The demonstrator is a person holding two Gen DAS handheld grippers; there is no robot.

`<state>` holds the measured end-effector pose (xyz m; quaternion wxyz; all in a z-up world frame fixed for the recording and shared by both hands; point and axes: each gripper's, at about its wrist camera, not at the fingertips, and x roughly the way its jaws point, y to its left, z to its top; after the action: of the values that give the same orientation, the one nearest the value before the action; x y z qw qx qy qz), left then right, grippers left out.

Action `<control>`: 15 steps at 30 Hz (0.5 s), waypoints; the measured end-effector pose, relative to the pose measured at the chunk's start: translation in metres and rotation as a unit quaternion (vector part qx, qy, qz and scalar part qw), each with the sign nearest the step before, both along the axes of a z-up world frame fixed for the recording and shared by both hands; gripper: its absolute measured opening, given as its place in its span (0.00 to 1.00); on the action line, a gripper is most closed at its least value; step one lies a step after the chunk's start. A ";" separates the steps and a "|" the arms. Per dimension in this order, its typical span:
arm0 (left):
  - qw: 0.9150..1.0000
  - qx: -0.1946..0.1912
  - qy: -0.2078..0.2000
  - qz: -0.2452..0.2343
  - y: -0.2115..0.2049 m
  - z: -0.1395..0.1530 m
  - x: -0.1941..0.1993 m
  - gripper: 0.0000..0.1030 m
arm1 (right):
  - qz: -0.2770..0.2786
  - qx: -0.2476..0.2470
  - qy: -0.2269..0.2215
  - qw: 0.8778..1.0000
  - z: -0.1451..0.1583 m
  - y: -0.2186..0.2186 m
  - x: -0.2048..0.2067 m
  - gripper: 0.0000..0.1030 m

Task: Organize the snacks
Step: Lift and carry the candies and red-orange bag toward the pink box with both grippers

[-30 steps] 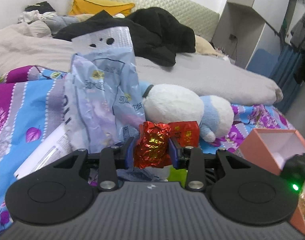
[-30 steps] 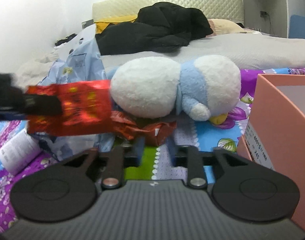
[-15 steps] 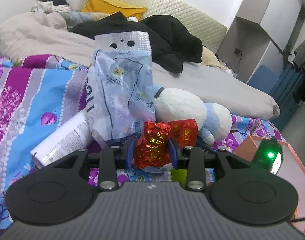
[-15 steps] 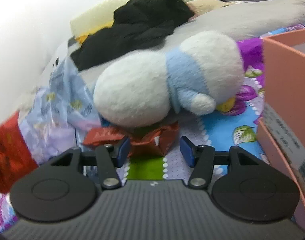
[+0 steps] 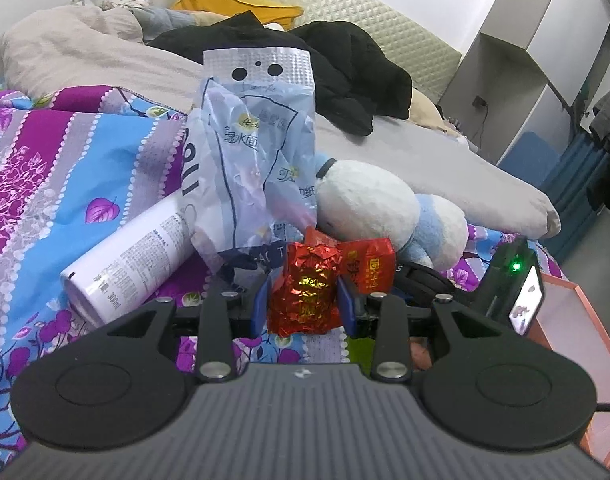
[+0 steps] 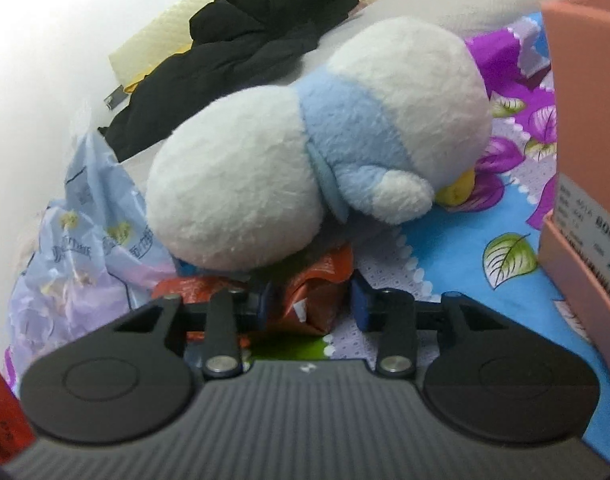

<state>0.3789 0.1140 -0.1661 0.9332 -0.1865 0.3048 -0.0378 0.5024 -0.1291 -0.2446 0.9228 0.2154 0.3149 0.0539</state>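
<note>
Two grippers: left gripper (image 5: 304,306) clamps a red foil snack (image 5: 305,292); right gripper (image 6: 311,304) closing around an orange packet (image 6: 313,300).

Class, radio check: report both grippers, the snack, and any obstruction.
Left gripper shut on red foil snack. Right gripper closing around orange packet. Plush penguin lies on that packet.

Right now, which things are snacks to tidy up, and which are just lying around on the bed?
For the job:
crinkly red foil snack
orange-red snack packet
pink cardboard box

Just lying about:
white and blue plush toy
white cylindrical bottle
black clothing
pale blue plastic bag
</note>
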 end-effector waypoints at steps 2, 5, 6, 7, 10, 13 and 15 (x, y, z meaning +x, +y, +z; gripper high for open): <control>1.000 0.001 0.002 0.003 0.000 0.002 -0.006 0.40 | -0.002 -0.010 -0.008 1.000 0.006 -0.001 -0.011 0.37; 1.000 0.003 0.005 0.005 -0.001 0.004 -0.016 0.40 | -0.007 -0.022 -0.009 1.000 0.012 -0.005 -0.029 0.36; 1.000 0.004 0.007 0.006 -0.002 0.004 -0.021 0.40 | -0.009 -0.027 -0.009 1.000 0.014 -0.006 -0.034 0.36; 1.000 0.004 0.008 0.006 -0.003 0.004 -0.026 0.40 | -0.011 -0.030 -0.007 0.999 0.016 -0.008 -0.042 0.36; 1.000 0.003 0.015 0.007 -0.007 0.004 -0.044 0.40 | -0.015 -0.036 -0.002 0.999 0.021 -0.013 -0.062 0.30; 1.000 0.005 0.029 0.008 -0.010 -0.002 -0.064 0.40 | -0.013 -0.046 -0.003 0.999 0.028 -0.014 -0.085 0.29; 0.999 0.005 0.037 0.012 -0.010 -0.006 -0.078 0.40 | -0.006 -0.057 -0.004 0.998 0.033 -0.015 -0.100 0.28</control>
<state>0.3009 0.1037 -0.1720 0.9227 -0.1871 0.3366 -0.0180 0.4026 -0.1444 -0.2116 0.9351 0.1644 0.3126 0.0308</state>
